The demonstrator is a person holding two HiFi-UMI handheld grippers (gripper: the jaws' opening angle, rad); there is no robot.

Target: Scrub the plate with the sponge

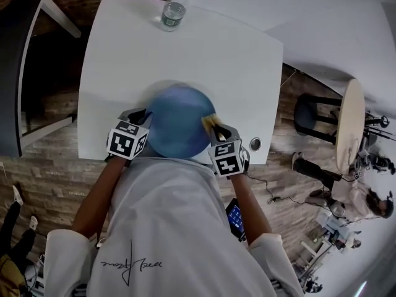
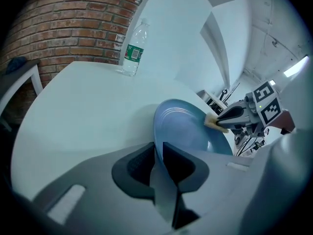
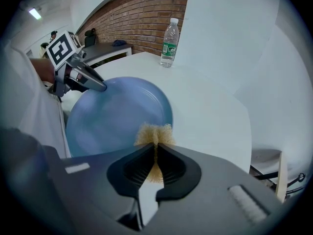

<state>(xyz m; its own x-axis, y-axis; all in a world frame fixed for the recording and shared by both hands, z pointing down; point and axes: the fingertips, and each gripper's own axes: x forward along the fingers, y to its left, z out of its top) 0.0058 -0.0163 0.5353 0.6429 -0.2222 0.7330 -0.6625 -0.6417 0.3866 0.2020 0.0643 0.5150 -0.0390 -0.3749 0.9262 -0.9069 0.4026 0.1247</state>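
Closest in, at the near edge of the white worktop (image 1: 204, 48), the person holds one gripper in each hand, on either side of a blue plate (image 1: 178, 121). The left gripper (image 2: 159, 148) has its jaws drawn narrow onto the plate's left rim, which runs straight between them, so the plate is held by its edge. In the left gripper view the plate stands tilted, its face turned towards the other gripper; whether its lower edge touches the worktop cannot be told.

The right gripper (image 3: 155, 146) is clamped on a tan sponge (image 3: 154, 133), squeezed so that it bulges out beyond the jaw tips. The sponge meets the plate at its right rim, on the side opposite the left gripper's hold.

Beyond the plate the middle of the worktop is bare white. At the far edge, towards the far left corner, a clear water bottle (image 1: 173, 14) with a green label stands upright, well apart from the plate. Behind it is a brick wall (image 2: 63, 28).
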